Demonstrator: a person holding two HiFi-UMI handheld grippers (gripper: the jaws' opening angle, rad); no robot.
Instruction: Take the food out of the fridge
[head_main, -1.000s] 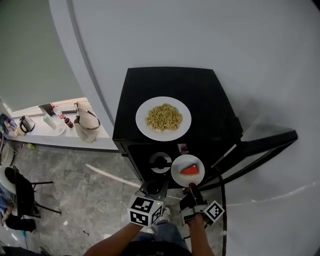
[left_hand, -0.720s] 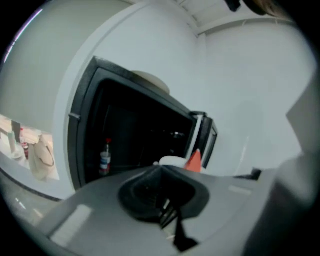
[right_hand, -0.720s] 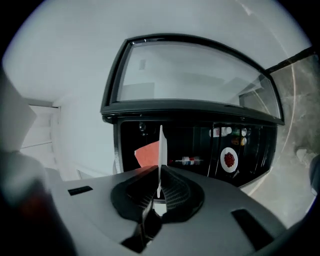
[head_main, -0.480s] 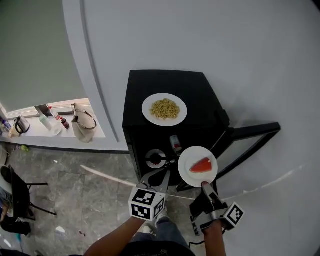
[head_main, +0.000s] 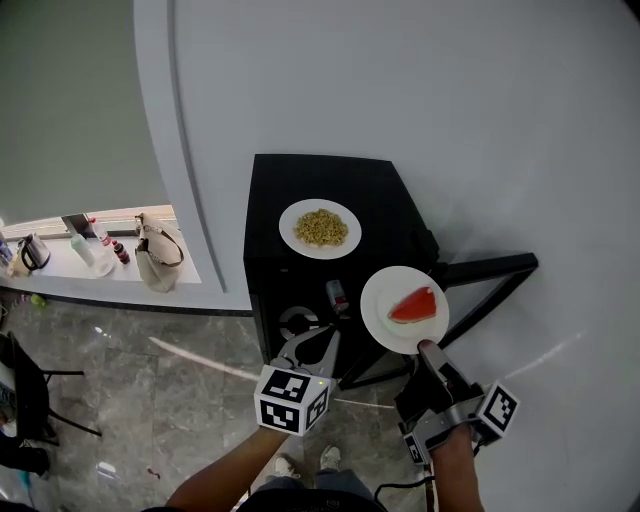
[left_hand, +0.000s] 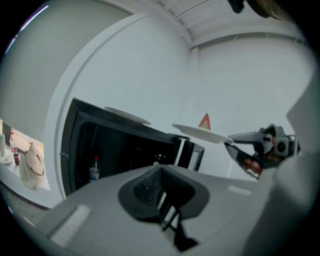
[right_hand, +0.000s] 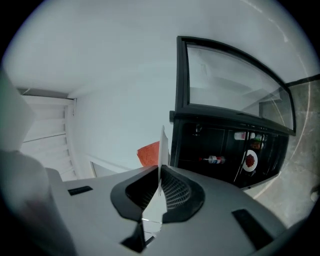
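Note:
A black fridge (head_main: 300, 280) stands against the white wall, its glass door (head_main: 490, 270) swung open to the right. On its top sits a white plate of yellow noodles (head_main: 320, 228). My right gripper (head_main: 428, 350) is shut on the rim of a white plate (head_main: 404, 308) carrying a red watermelon slice (head_main: 414, 304), held out in front of the fridge. In the right gripper view the plate (right_hand: 161, 150) shows edge-on between the jaws. My left gripper (head_main: 308, 350) hangs before the fridge opening, shut and holding nothing. Inside remain a bottle (right_hand: 214, 160) and a plate of red food (right_hand: 249, 161).
A low counter at the left carries a beige bag (head_main: 160, 255), bottles (head_main: 105, 245) and a kettle (head_main: 30, 250). A dark chair (head_main: 20, 390) stands on the marble floor (head_main: 150, 400). The open door juts out on the right.
My right gripper has lifted the watermelon plate up and a little to the right, clear of the fridge front. The left gripper has risen slightly.

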